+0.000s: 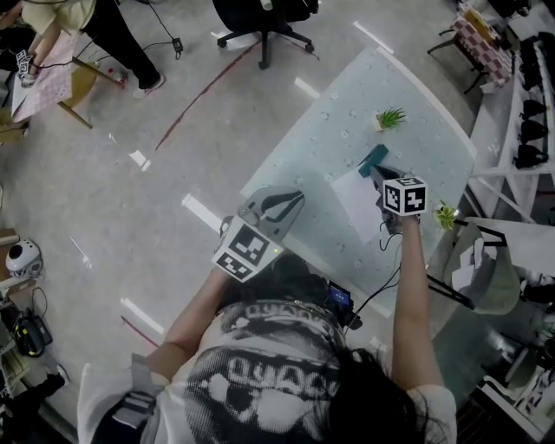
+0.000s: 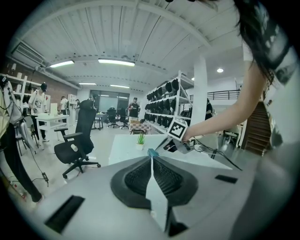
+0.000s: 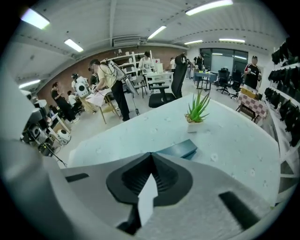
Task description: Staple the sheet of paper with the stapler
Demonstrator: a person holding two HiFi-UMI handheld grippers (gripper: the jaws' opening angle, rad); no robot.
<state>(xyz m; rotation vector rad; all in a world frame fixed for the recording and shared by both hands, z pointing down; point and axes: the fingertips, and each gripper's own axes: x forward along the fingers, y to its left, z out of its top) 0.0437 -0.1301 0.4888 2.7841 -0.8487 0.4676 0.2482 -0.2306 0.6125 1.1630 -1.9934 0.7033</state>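
Note:
A teal stapler [image 1: 374, 159] lies on the pale glass table [image 1: 347, 130], at the far edge of a white sheet of paper [image 1: 357, 201]. My right gripper [image 1: 380, 173] hovers over the sheet, just short of the stapler, and is shut with nothing between its jaws. In the right gripper view the stapler [image 3: 179, 150] shows just past the shut right gripper [image 3: 151, 154]; the paper is hidden there. My left gripper [image 1: 298, 198] is held at the table's near left edge, also shut and empty. From the left gripper [image 2: 151, 158] I see the stapler's tip [image 2: 151, 152] and the right gripper [image 2: 174, 145].
A small potted plant [image 1: 390, 118] stands on the table beyond the stapler, and a second plant [image 1: 446, 215] sits at the right edge. Cables hang off the near side. An office chair [image 1: 264, 26] and people at other tables are farther off.

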